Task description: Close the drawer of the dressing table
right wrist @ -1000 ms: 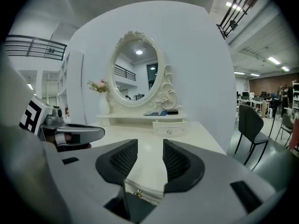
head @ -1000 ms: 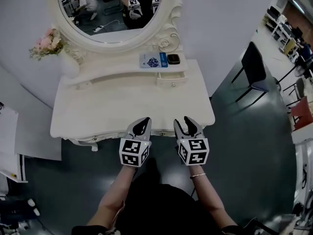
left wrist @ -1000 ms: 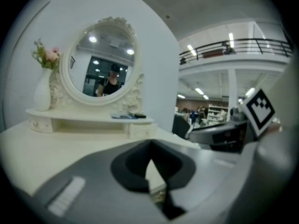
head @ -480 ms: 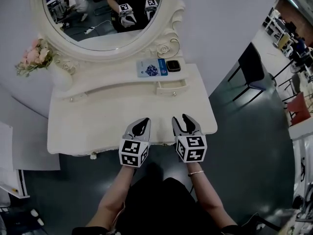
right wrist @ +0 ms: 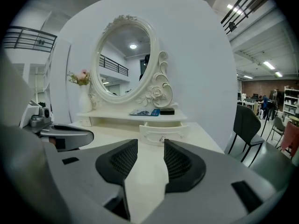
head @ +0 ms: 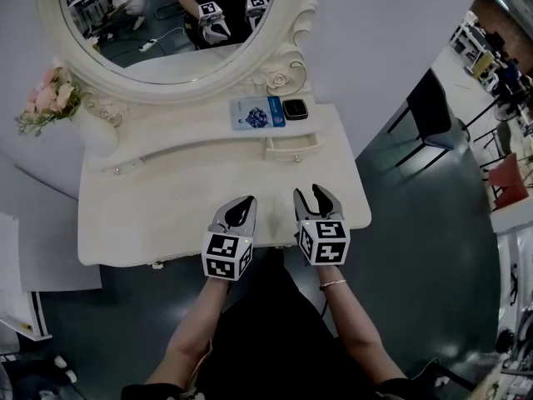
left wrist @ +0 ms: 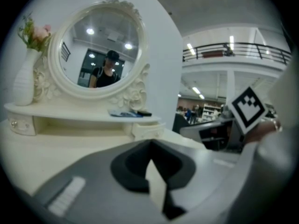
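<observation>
The cream dressing table [head: 166, 207] stands in front of me under an oval mirror [head: 166, 23]. Its small right-hand drawer [head: 291, 147] under the shelf is pulled out a little, with a knob on its front; it also shows in the right gripper view as the drawer [right wrist: 163, 134] and in the left gripper view as the drawer [left wrist: 147, 130]. My left gripper [head: 239, 204] hovers over the table's front edge, its tips together and holding nothing. My right gripper [head: 312, 197] is beside it, open and empty, pointing straight at the drawer front from some distance.
On the shelf above the drawer lie a blue card [head: 257, 112] and a small black box [head: 295, 109]. A white vase with pink flowers [head: 52, 98] stands at the shelf's left end. A dark chair [head: 433, 111] stands on the floor to the right.
Both grippers have moved slightly forward over the table's front edge, and the view has shifted closer to the table. The drawer has not moved.
</observation>
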`<state>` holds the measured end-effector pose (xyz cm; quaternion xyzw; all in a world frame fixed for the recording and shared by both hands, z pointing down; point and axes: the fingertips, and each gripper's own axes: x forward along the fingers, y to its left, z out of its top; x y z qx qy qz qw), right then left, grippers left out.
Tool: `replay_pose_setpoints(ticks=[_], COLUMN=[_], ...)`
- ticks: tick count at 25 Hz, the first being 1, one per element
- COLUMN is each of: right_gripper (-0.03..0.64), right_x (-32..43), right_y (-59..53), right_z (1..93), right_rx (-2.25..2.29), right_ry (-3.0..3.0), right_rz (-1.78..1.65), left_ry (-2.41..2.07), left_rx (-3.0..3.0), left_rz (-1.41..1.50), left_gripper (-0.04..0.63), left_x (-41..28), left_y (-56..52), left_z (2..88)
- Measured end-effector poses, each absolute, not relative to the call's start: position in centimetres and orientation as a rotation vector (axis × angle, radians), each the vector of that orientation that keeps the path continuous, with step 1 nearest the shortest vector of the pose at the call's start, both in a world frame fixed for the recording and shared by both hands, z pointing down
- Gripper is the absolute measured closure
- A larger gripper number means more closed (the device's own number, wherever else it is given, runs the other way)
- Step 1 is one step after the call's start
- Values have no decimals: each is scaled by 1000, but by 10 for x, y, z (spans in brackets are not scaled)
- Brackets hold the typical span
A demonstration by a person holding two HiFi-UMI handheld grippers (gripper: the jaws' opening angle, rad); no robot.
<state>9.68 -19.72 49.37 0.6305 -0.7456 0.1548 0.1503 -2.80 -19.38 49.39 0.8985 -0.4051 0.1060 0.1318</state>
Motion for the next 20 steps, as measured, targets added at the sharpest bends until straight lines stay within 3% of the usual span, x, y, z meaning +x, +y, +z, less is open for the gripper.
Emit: replay_pose_setpoints(ticks=[20], right_gripper=[461], right_x=[105], right_y=[-282], right_z=[537], right_rx=[1684], right_ry=[-2100], right_rz=[458], left_ry=[-1249], left_rx=[2524], left_rz=[326], left_gripper=[591], left_x=[-24], left_y=[-256], left_z=[510])
